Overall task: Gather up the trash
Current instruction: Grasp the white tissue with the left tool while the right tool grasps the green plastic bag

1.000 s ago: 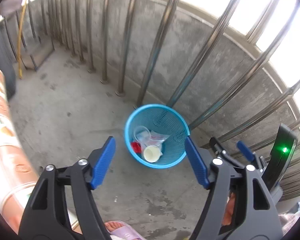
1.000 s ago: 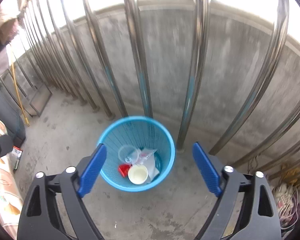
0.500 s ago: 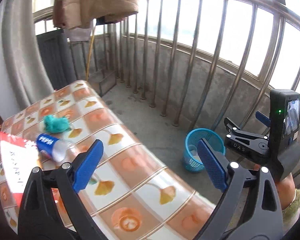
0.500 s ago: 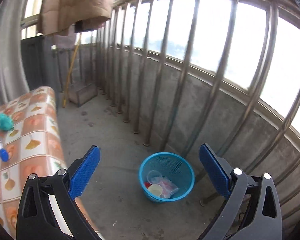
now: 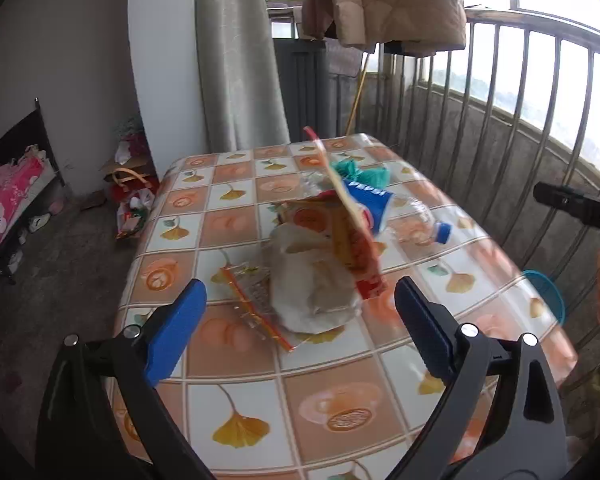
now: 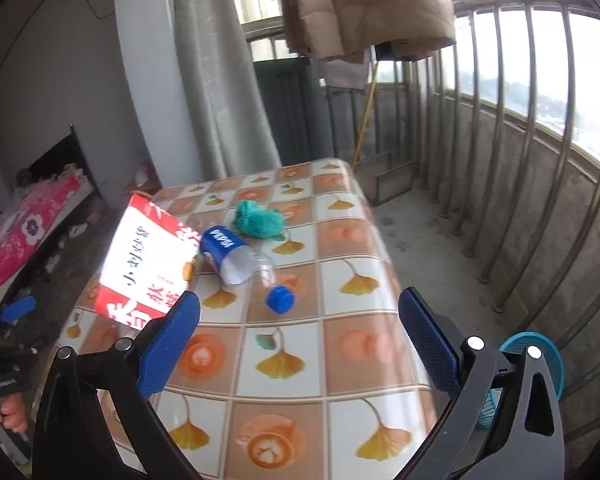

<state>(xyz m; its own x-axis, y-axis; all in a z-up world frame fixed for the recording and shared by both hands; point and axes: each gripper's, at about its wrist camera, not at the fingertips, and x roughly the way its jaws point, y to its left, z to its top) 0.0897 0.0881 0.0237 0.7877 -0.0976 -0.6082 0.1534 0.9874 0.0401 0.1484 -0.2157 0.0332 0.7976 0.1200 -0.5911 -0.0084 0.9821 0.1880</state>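
Note:
Trash lies on a table with an orange and white tiled cloth (image 5: 332,384). In the left wrist view a crumpled beige paper bag (image 5: 312,276) lies ahead of my open, empty left gripper (image 5: 300,328), with a clear wrapper (image 5: 252,296) beside it and a red and white packet (image 5: 352,236) leaning over it. In the right wrist view my open, empty right gripper (image 6: 296,344) hovers over the table (image 6: 300,392), short of an empty Pepsi bottle (image 6: 240,260), a green crumpled wad (image 6: 260,220) and the packet (image 6: 148,264). The blue trash basket (image 6: 540,364) stands on the floor to the right.
A metal railing (image 6: 540,120) and low concrete wall run along the right. A jacket (image 6: 364,4) hangs above, a grey curtain (image 5: 236,56) behind the table. Bags (image 5: 132,196) lie on the floor at the left. The basket's rim (image 5: 548,292) shows past the table edge.
Both grippers have swung left from the basket on the floor to face the table. The trash on the table is now straight ahead and closer. Both stay open.

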